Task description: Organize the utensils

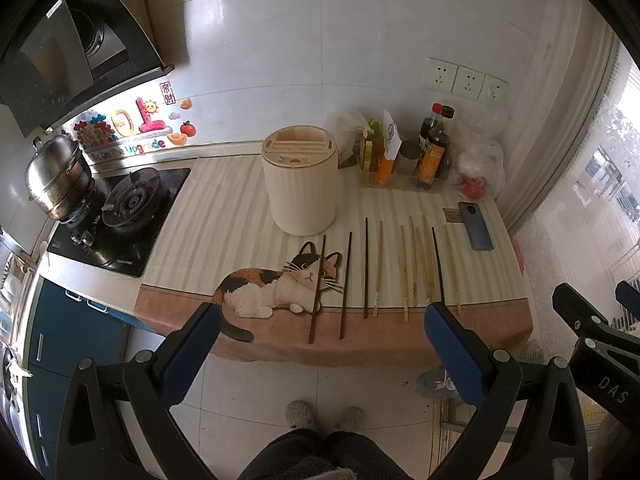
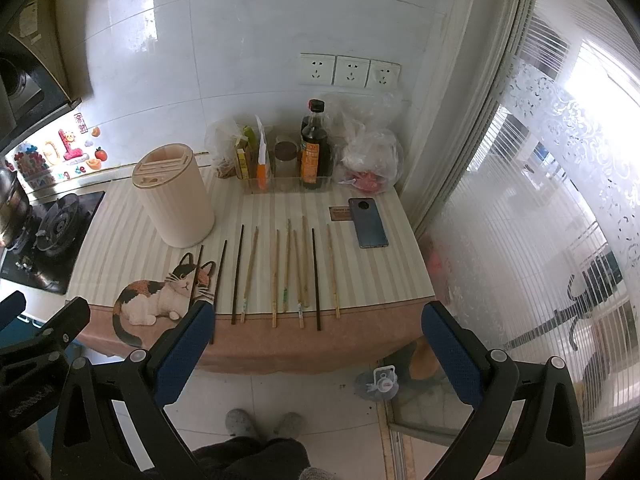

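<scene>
Kitchen counter: chopsticks lie right of the utensil holder; left gripper and right gripper hover spread, empty.

Tool: blue pads wide apart, nothing between them, held off the counter's near edge.
Chopsticks: a row of dark and pale sticks lying side by side on the mat, at 12 o'clock from the tool.
Holder: cream, upright, slotted top, at 10 o'clock from the row.
Phone: flat, at 2 o'clock from the row.
Bottle: dark, at the wall, at 12 o'clock.
Stove: at 9 o'clock.
</scene>
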Available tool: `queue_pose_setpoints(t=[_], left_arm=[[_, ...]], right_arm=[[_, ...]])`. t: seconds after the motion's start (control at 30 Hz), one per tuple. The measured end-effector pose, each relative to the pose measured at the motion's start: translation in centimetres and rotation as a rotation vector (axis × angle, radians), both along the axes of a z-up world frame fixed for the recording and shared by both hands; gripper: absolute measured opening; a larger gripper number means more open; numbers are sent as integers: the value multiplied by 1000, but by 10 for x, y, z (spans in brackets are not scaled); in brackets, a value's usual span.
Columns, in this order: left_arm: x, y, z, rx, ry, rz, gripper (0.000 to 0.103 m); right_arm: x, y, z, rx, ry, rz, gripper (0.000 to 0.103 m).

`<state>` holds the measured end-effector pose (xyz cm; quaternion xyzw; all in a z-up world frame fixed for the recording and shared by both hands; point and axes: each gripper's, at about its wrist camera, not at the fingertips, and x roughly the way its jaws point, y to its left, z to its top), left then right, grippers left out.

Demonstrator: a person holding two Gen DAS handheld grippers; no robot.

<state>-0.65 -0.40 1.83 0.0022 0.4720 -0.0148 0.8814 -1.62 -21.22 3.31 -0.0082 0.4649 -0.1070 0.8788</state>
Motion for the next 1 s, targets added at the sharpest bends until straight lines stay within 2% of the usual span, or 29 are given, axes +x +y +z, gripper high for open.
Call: queue_pose_setpoints(t=[0.23,0.4,0.53,0.63,0.77,0.93,1.0], left_arm=[[2,-2,0,-3,-6,1,103],[22,-1,-3,47,-129,39,103],[46,5,-20,52,-153,73,103],[68,9,-46,90,-136,106,103],[101,19,-100,125,-28,142,103],[134,32,-177,131,166,147,103],[145,33,-210,111,247,124,96]], right_arm=[[1,0,1,0,-6,3,103],[12,-11,-7,33,-37,-22,103],[34,-29,-34,56,-31,-45,103],[56,-41,-65,92,9,-56,103],[82,-47,-112,116,73,-41,91],[110,-41,-175,154,177,-19,72],[122,-35,-201,176,226,-13,59]])
